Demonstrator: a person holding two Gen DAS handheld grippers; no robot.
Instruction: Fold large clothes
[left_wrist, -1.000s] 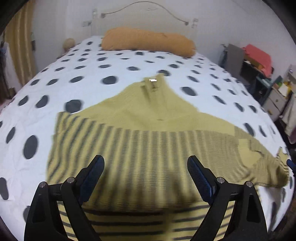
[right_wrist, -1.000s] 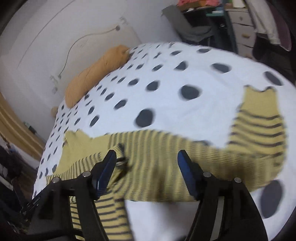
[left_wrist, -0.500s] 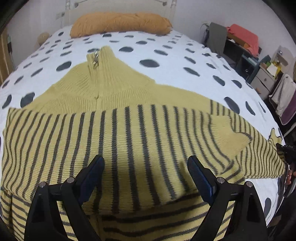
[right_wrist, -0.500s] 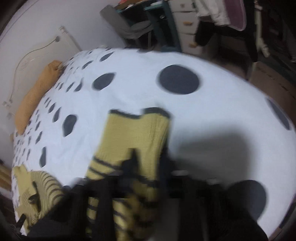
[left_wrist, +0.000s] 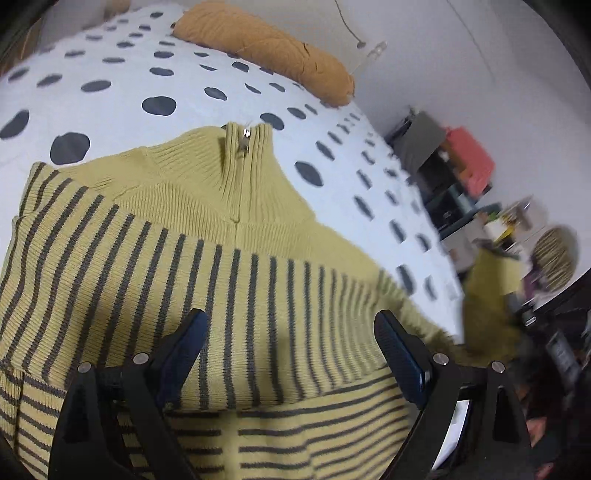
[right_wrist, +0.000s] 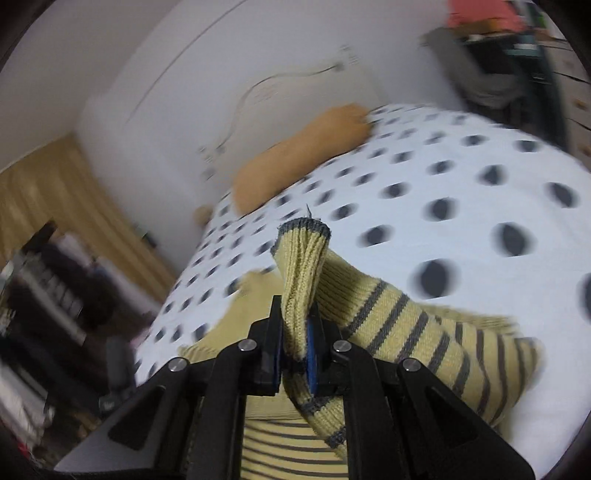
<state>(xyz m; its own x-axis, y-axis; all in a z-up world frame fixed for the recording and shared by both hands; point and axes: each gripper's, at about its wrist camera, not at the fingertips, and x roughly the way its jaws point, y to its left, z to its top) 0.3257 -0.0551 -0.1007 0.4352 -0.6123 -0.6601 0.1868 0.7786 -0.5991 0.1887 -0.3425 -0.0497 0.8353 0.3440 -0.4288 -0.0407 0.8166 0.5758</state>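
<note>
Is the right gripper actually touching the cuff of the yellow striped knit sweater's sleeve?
Touching. The right wrist view shows the right gripper with jaws shut on the yellow, grey-edged ribbed cuff, knit pinched between both pads.

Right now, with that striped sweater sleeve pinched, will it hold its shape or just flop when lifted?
Probably flop: the sleeve cuff already bends and twists above the shut right gripper. The ribbed knit looks thick, so the sweater likely drags rather than slides on the dotted bedspread. It seems unlikely to slip from the pads.
</note>
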